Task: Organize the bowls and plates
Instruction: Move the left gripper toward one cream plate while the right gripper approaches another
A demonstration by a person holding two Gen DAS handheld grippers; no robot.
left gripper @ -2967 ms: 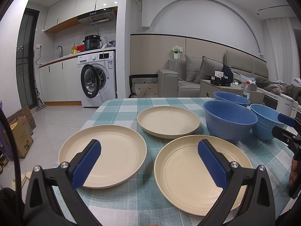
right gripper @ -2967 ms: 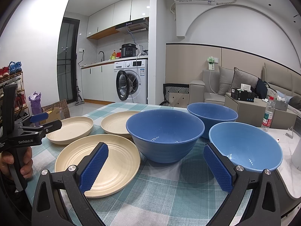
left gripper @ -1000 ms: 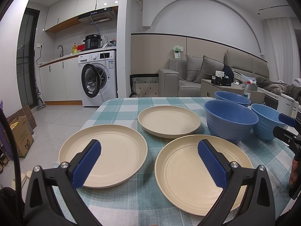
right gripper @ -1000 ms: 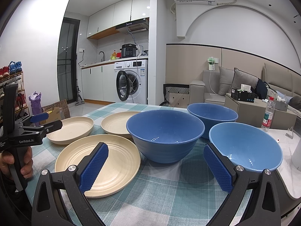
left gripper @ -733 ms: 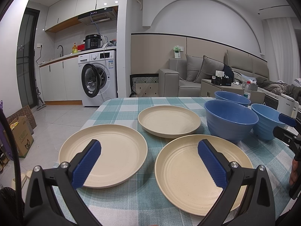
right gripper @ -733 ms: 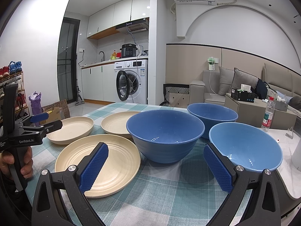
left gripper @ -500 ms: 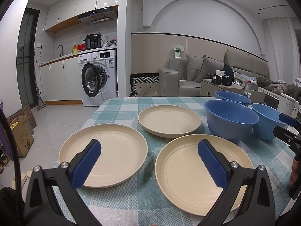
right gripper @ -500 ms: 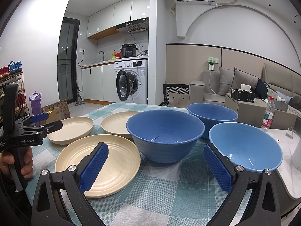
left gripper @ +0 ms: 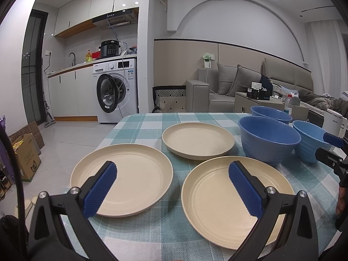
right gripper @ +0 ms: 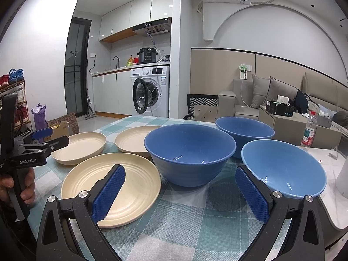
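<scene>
My left gripper (left gripper: pixel 173 183) has its jaws wide open and holds nothing; it hovers over the near edge of the surface (left gripper: pixel 174 228), between two cream plates. The left plate (left gripper: pixel 134 174) lies at the left edge, the near plate (left gripper: pixel 213 200) just beside it. A third plate (left gripper: pixel 198 140) lies behind them. My right gripper (right gripper: pixel 179 192) is also open and empty, before the big bowl (right gripper: pixel 189 152). A light bowl (right gripper: pixel 285 169) sits at the right edge, and a far bowl (right gripper: pixel 243 128) behind.
</scene>
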